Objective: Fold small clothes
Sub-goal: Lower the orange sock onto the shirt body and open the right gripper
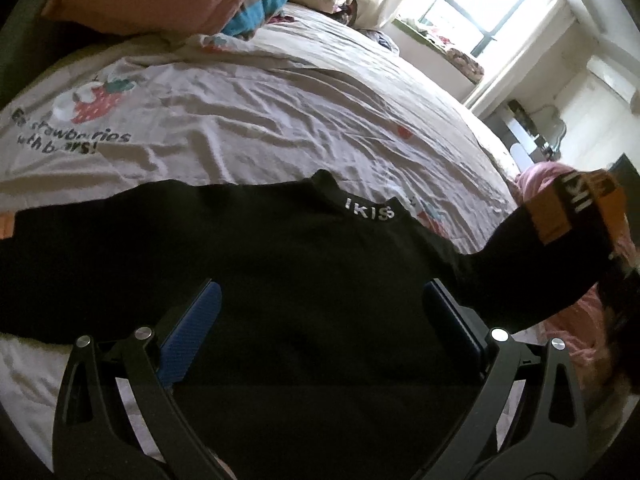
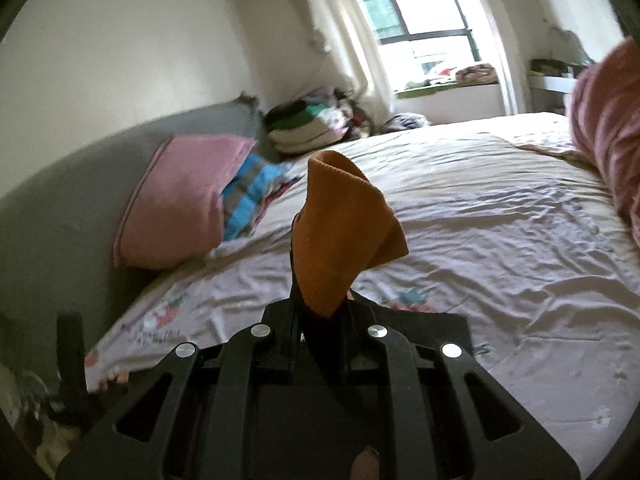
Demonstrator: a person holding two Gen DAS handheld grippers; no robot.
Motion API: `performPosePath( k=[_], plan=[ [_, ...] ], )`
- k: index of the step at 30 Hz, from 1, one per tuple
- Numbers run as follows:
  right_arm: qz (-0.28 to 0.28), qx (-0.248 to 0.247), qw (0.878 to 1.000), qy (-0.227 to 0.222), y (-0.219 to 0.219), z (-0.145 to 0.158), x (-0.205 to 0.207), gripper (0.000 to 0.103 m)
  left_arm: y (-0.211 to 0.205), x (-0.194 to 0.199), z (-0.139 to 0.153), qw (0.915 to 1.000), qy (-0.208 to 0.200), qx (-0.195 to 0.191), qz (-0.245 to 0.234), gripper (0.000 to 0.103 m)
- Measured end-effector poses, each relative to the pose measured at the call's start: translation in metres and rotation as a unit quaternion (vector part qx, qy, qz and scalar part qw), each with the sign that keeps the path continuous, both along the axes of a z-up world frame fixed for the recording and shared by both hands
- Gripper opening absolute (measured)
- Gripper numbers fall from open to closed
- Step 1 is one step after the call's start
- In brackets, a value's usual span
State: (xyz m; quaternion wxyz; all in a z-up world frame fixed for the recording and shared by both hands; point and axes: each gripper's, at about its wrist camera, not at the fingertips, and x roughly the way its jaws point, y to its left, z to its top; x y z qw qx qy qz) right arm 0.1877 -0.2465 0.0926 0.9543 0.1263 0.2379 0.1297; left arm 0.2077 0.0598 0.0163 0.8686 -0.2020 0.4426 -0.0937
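A black long-sleeved top [image 1: 280, 248] with white lettering on its collar lies spread on the bed sheet [image 1: 248, 120]. My left gripper [image 1: 320, 304] hovers over its body, open, its blue pads [image 1: 196, 320] wide apart with nothing pinched between them. The top's right sleeve is lifted off the bed, ending in an orange cuff [image 1: 576, 208]. In the right wrist view my right gripper [image 2: 322, 312] is shut on that sleeve, and the orange cuff [image 2: 344, 232] sticks up beyond the fingertips. A corner of the black top [image 2: 440, 326] shows below it.
A pink pillow [image 2: 180, 200] and a blue striped blanket [image 2: 252, 196] lean on the grey headboard. A pile of folded clothes [image 2: 304, 128] sits at the bed's far corner below the window [image 2: 420, 8]. Pink fleecy fabric [image 2: 608, 140] hangs at the right edge.
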Motion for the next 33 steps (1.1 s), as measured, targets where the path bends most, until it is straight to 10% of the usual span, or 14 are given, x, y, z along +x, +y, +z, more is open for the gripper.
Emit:
performPosePath(
  k=[17, 24, 33],
  plan=[
    [0.069, -0.034, 0.990, 0.116, 0.095, -0.115, 0.014, 0.016, 0.029, 0.001, -0.036, 0.9929, 0.054, -0.106, -0.004, 0.094],
    [0.130, -0.046, 0.982, 0.131, 0.122, -0.129, 0.000, 0.048, 0.037, 0.000, -0.049, 0.9863, 0.068, -0.150, 0.008, 0.094],
    [0.127, -0.036, 0.982, 0.137, 0.101, -0.127, -0.013, 0.055, 0.030, -0.005, -0.073, 0.9853, 0.096, -0.141, -0.005, 0.079]
  ],
)
